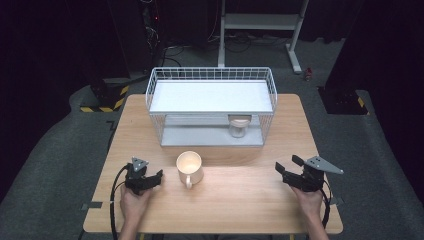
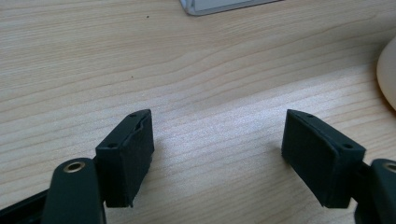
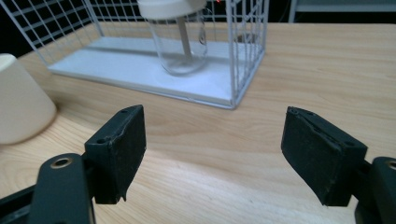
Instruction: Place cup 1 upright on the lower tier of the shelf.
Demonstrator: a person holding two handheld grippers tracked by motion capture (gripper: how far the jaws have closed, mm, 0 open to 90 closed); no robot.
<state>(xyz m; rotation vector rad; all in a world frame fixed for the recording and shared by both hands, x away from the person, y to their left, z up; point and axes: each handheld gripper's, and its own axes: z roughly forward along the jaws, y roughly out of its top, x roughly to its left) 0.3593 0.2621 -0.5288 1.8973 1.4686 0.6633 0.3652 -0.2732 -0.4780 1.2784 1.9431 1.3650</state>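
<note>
1. The light wooden table carries everything; the cream ceramic mug with a handle stands upright near its front middle, just in front of the rack, handle turned toward the person.
2. The white wire two-tier rack sits at the back centre; its top shelf is bare, and its lower shelf holds a clear glass jar with a pale lid at the right end.
3. The left gripper rests low over the table just left of the mug, jaws spread wide, nothing between them; in the left gripper view the mug's rim shows at the right edge.
4. The right gripper is well apart on the right, jaws also spread and empty; the right gripper view looks at the jar with the mug at its left.
5. Step in hand looks like reaching for the mug. Probably best to swing the left gripper right, straddle the wall or handle squarely, and close firmly, since glazed ceramic may slip.
6. In the way: the rack's front wire edge is close behind the mug, so lift before moving forward. The jar takes the lower shelf's right end; the left part is free.
</note>
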